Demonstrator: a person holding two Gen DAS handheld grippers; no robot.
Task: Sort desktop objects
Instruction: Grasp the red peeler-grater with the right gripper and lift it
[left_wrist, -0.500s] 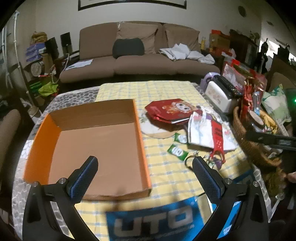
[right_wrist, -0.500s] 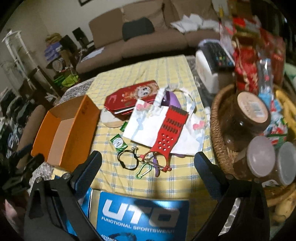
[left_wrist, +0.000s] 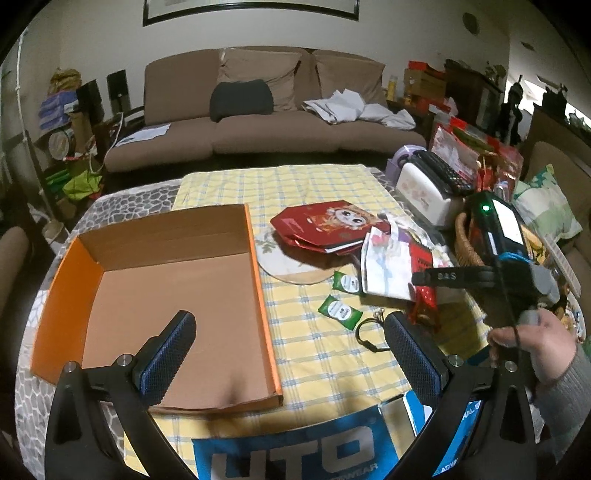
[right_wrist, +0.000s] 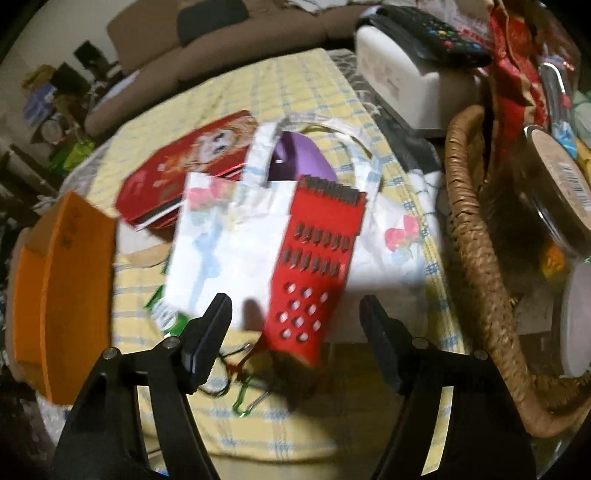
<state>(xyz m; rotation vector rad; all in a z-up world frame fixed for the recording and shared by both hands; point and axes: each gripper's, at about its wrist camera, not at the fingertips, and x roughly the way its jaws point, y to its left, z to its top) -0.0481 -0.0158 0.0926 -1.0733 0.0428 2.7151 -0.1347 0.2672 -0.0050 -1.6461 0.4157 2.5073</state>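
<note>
In right wrist view only: red grater (right_wrist: 317, 273) between spread right hand-held gripper (right_wrist: 295, 314); left hand-held gripper (left_wrist: 290, 332) spread.

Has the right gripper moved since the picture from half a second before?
Yes. The right gripper has come forward and down toward the red grater: the grater now fills the middle of the right wrist view, and the wicker basket looms closer.

Left gripper (left_wrist: 291, 343) open; right gripper (right_wrist: 295, 317) seemingly open.
</note>
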